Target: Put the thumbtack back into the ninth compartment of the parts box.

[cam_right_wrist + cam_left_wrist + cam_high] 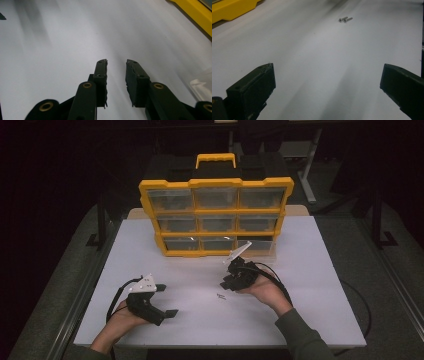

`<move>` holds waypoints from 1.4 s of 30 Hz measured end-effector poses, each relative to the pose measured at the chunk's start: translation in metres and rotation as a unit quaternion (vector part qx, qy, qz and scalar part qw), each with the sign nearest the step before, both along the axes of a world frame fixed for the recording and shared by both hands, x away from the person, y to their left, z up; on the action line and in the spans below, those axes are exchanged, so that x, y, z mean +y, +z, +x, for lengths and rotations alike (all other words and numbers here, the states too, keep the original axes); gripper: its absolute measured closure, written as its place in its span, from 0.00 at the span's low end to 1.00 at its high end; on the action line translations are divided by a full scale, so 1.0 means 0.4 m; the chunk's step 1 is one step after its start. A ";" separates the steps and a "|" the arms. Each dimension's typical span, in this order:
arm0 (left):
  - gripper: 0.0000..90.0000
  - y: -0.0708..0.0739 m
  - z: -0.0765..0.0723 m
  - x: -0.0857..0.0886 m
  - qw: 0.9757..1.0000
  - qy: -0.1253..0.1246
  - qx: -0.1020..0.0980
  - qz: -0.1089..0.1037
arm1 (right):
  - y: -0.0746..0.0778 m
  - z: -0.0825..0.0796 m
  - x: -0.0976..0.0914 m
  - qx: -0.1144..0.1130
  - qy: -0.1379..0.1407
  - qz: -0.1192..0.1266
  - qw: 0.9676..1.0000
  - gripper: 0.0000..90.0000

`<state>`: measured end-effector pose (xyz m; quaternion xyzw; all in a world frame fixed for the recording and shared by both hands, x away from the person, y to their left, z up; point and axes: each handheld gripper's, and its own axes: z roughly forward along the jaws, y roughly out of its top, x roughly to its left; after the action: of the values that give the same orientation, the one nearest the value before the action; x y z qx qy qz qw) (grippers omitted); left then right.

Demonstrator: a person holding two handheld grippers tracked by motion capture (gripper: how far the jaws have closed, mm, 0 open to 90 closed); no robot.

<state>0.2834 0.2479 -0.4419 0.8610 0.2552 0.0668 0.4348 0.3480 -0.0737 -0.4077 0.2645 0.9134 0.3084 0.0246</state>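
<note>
Two hand-held grippers are hovering over the white table [310, 320]: left gripper [167, 301] spread wide, right gripper [226, 284] parted narrowly, both clasping nothing. Screws [220, 295] are lying just beside the right one. Behind, a yellow organizer [216, 212] is standing against the dark room.

We see a white table [200, 320] with a yellow organizer [216, 215] standing upright at its far side, nine clear drawers in three rows. A yellow handle [215, 159] sits on top. The bottom-right slot looks dark, and one clear drawer [260, 248] sits on the table just in front of it. We note grey floor [380, 270] around the table and a pale desk leg [307, 165] behind it, in a dark room.
</note>
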 end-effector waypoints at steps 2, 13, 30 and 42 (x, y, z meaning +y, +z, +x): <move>0.00 -0.001 0.001 0.000 1.000 0.000 0.000 0.002 | -0.006 -0.001 0.003 0.001 0.002 0.000 1.000 0.77; 0.00 -0.004 0.000 -0.002 1.000 -0.002 0.001 0.003 | -0.044 -0.004 0.025 0.013 0.019 -0.014 1.000 0.80; 0.00 -0.006 0.001 -0.004 1.000 -0.004 0.003 0.004 | -0.075 0.003 0.035 0.028 0.027 -0.022 0.999 0.85; 0.00 -0.006 0.001 -0.004 1.000 -0.004 0.004 0.004 | -0.079 0.003 0.036 0.025 0.027 -0.028 0.999 0.88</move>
<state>0.2839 0.2464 -0.4443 0.8639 0.2534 0.0630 0.4308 0.3493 -0.0592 -0.4395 0.2462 0.9289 0.2768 0.0011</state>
